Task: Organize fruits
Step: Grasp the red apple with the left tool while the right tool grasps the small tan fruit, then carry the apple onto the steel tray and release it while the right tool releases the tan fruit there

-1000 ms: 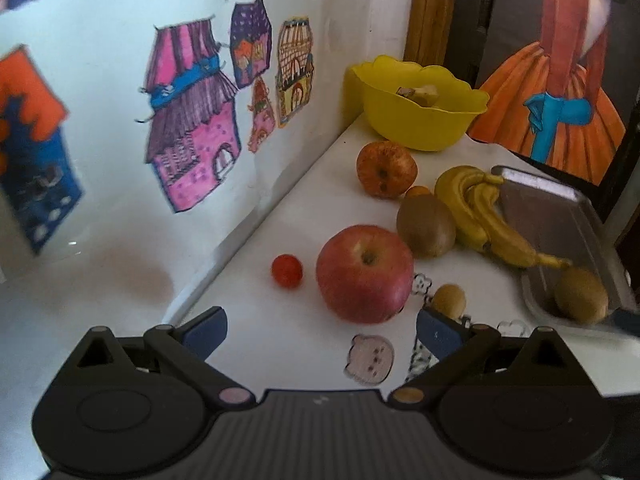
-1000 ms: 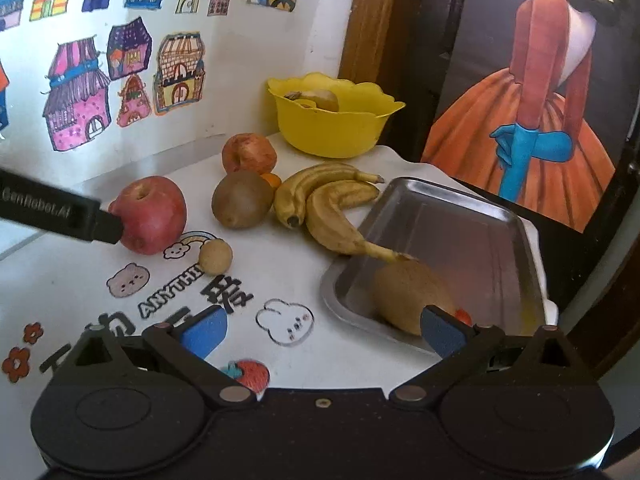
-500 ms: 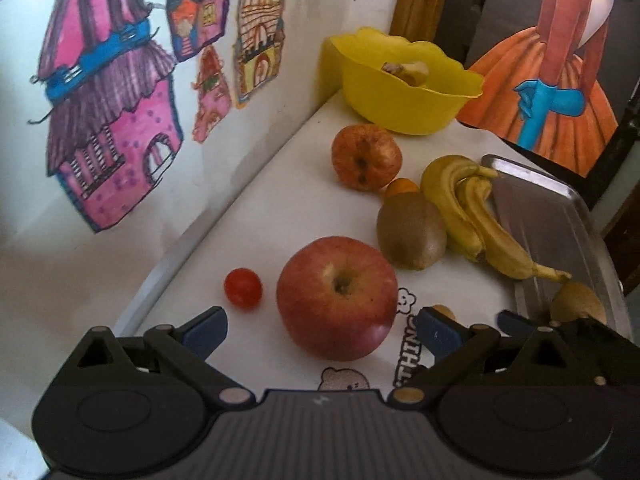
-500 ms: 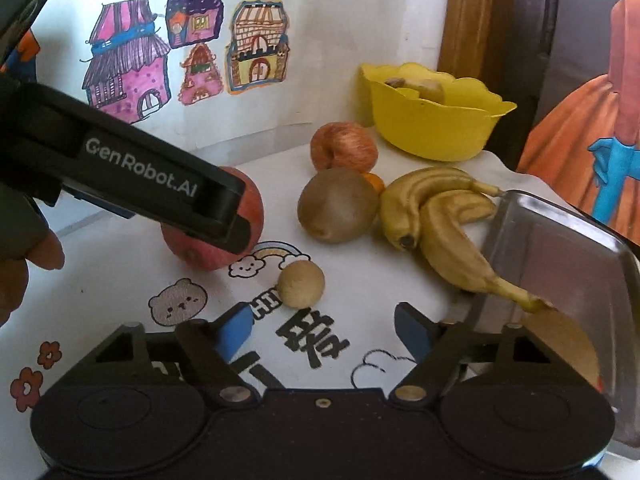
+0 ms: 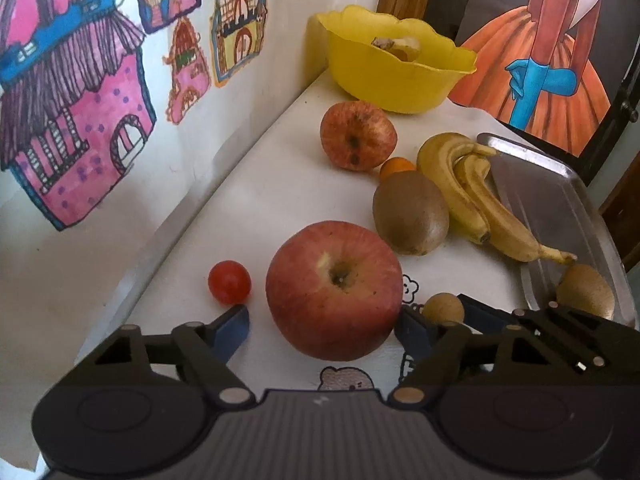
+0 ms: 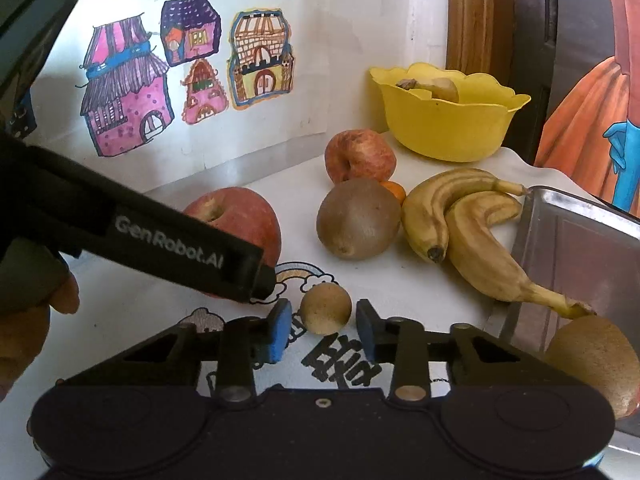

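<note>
A white table (image 5: pixel 256 200) stands against a wall hung with children's drawings of houses (image 6: pixel 124 92). The landmark is the large red apple (image 5: pixel 334 290) near the front of the table. The left gripper (image 5: pixel 322 328) straddles this apple with its jaws closing; the far pad appears to touch, the near pad stands apart. Just beside the apple, on the tray side, lies a small brown round fruit (image 6: pixel 326 308); the right gripper (image 6: pixel 324 330) has it between closing jaws, pads not yet pressing. Behind the apple sit a kiwi (image 5: pixel 410 212), bananas (image 5: pixel 472 196), a second apple (image 5: pixel 358 134) and a yellow bowl (image 5: pixel 388 80); a metal tray (image 5: pixel 560 200) lies beyond the bananas. Risk: the small fruit may roll out under uneven pad contact, and the two grippers, working close together, may collide. Readable writing: "GenRobot.AI" on the left gripper's finger.
</note>
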The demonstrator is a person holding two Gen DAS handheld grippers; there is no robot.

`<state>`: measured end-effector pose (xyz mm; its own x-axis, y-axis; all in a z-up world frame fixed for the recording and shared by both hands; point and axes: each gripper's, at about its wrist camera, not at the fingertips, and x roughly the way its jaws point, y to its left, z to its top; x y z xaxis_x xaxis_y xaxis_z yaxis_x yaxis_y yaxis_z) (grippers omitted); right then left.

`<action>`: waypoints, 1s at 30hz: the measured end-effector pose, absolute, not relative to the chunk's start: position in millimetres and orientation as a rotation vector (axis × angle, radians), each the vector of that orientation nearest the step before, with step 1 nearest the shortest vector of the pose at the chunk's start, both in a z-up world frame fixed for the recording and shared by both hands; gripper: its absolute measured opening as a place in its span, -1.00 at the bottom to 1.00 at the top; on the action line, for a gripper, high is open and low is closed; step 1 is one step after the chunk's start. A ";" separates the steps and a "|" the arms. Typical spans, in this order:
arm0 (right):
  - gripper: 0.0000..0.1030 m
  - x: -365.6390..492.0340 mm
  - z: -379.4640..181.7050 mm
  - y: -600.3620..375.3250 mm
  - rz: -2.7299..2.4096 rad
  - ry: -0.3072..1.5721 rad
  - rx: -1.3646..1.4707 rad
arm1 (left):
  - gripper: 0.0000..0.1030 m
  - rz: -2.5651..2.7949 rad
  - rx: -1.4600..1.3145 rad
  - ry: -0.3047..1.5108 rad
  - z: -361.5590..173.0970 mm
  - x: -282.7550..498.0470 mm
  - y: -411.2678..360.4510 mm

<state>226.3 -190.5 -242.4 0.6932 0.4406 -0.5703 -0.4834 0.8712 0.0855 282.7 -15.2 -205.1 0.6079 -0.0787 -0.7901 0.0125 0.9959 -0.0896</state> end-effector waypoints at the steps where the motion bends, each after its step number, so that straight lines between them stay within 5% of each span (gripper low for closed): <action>1: -0.43 226.4 -242.5 -190.7 0.516 0.616 -0.073 | 0.56 -0.054 -0.078 0.917 -205.9 282.8 -15.2; 7: -0.43 226.6 -242.7 -191.4 0.511 0.614 -0.060 | 0.37 -0.075 -0.047 0.901 -206.7 283.4 -20.1; 30: -0.44 205.6 -241.0 -244.6 0.579 0.626 -0.035 | 0.33 0.030 -0.031 0.863 -210.1 268.5 -55.4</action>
